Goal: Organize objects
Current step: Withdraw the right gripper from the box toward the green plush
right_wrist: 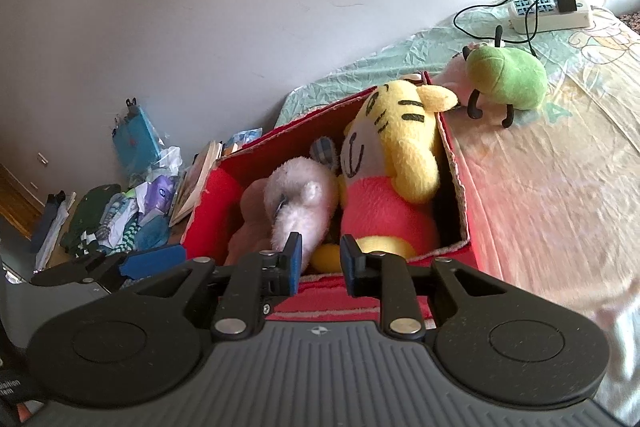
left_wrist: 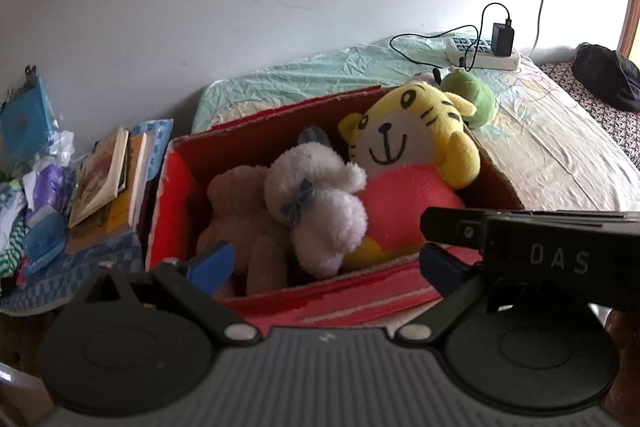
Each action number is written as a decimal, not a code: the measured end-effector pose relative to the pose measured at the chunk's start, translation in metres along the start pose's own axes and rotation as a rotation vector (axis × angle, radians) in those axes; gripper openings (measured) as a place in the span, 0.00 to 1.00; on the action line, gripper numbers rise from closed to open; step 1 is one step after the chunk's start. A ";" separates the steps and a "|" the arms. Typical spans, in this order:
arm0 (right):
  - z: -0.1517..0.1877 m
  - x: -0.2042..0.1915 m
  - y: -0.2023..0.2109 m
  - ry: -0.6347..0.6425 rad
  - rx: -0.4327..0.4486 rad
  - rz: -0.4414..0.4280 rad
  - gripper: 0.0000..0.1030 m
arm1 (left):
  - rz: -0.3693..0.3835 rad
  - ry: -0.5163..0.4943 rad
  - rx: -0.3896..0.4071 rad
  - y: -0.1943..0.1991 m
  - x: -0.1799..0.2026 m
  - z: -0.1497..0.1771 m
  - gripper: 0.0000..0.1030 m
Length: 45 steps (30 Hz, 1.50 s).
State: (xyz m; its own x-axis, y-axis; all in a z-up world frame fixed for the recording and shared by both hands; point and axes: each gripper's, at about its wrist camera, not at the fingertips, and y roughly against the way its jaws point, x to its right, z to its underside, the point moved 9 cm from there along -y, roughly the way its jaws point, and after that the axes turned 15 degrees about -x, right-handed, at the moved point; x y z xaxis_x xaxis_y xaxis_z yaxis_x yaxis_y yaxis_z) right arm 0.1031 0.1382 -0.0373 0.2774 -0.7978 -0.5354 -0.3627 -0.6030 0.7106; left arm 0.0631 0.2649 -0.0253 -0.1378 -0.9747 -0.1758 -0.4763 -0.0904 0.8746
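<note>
Both hand-held grippers hover empty at the near edge of the red box (left_wrist: 176,187). The left hand-held gripper (left_wrist: 324,263) has its blue pads spread wide, nothing between them. The right hand-held gripper (right_wrist: 320,263) is set narrow, a small gap between its pads, also holding nothing; it shows in the left view as a dark bar crossing just ahead of the left one's right finger.

Most of the sorting looks done. Straight ahead of both, inside the box, lie a tiger (left_wrist: 404,163) in yellow and pink, a white plush (left_wrist: 320,203) pressed against its left side, and a tan plush (left_wrist: 244,211) further left and lower. One toy is still out: a green plush (right_wrist: 508,79) on the bed (right_wrist: 560,187), ahead and to the right of the right hand-held gripper, just past the box's far corner. Judging by this, it is what is left.

Something pale pink sits touching the green plush on its left; what it is cannot be made out. A checked patch behind the white plush is mostly hidden. The box's floor is covered, and its near wall is partly cut off by the grippers. Books (left_wrist: 104,179) and clutter left of the box are jumbled and hard to separate.
</note>
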 end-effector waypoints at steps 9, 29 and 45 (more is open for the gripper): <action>0.017 0.003 0.005 0.002 -0.018 0.011 0.26 | 0.001 0.010 -0.056 -0.007 0.007 0.021 0.97; 0.045 0.037 -0.004 -0.069 -0.096 0.086 0.26 | -0.009 -0.042 -0.196 -0.048 0.039 0.049 0.97; 0.053 0.058 -0.012 -0.125 -0.139 0.118 0.27 | 0.013 -0.072 -0.259 -0.069 0.054 0.055 0.97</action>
State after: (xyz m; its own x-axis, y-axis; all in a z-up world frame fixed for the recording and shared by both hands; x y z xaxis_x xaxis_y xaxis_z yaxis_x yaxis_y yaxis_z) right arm 0.0761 0.0986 -0.1013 0.1251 -0.8619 -0.4914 -0.2579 -0.5065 0.8228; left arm 0.0407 0.2299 -0.1202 -0.2085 -0.9599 -0.1876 -0.2376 -0.1363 0.9617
